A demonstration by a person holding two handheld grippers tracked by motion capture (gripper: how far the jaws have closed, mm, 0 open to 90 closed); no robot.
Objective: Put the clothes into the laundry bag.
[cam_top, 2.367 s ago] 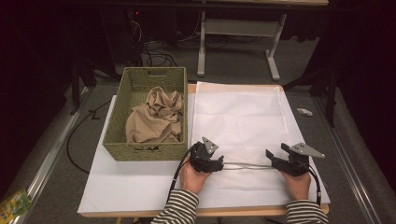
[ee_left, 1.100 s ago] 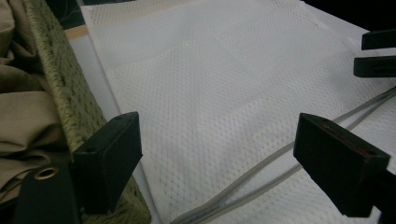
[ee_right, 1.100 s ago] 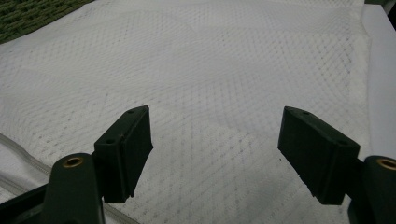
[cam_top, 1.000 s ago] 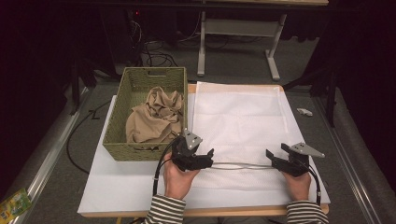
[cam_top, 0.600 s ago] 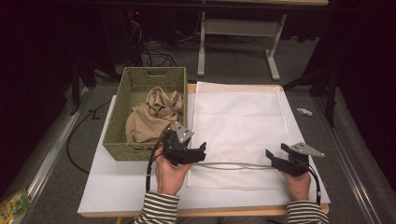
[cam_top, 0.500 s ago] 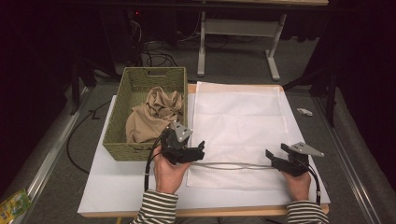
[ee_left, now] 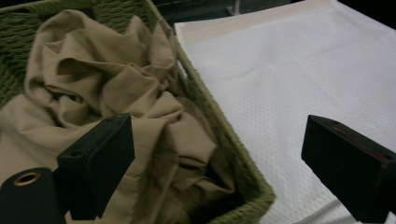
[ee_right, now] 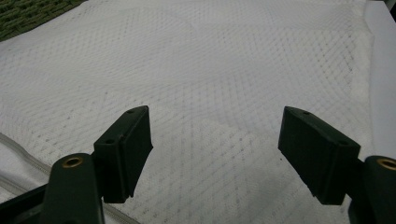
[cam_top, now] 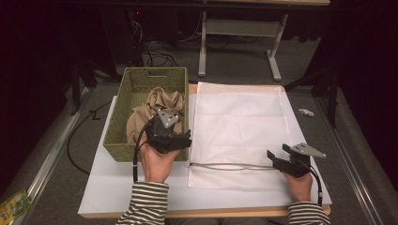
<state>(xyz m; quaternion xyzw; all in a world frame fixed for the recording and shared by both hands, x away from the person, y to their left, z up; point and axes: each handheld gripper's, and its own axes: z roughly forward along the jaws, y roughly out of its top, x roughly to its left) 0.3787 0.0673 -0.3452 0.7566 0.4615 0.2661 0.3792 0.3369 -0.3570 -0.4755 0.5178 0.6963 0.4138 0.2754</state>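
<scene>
From above, the left gripper [cam_top: 174,139] hovers at the green basket's [cam_top: 141,152] near rim, fingers just opening, nothing between them. Its own view shows crumpled tan cloth [ee_left: 107,98] inside: soft, light, best pinched at a raised fold. The right gripper's [ee_right: 215,156] fingers gape empty over the white mesh bag [ee_right: 233,70].

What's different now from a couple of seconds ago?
The left hand-held gripper has moved from the white mesh bag's near edge leftward and up to the green basket holding tan cloth; its jaws have just been opening, nothing between them. The right hand-held gripper, bag, basket and cloth stayed put.
</scene>
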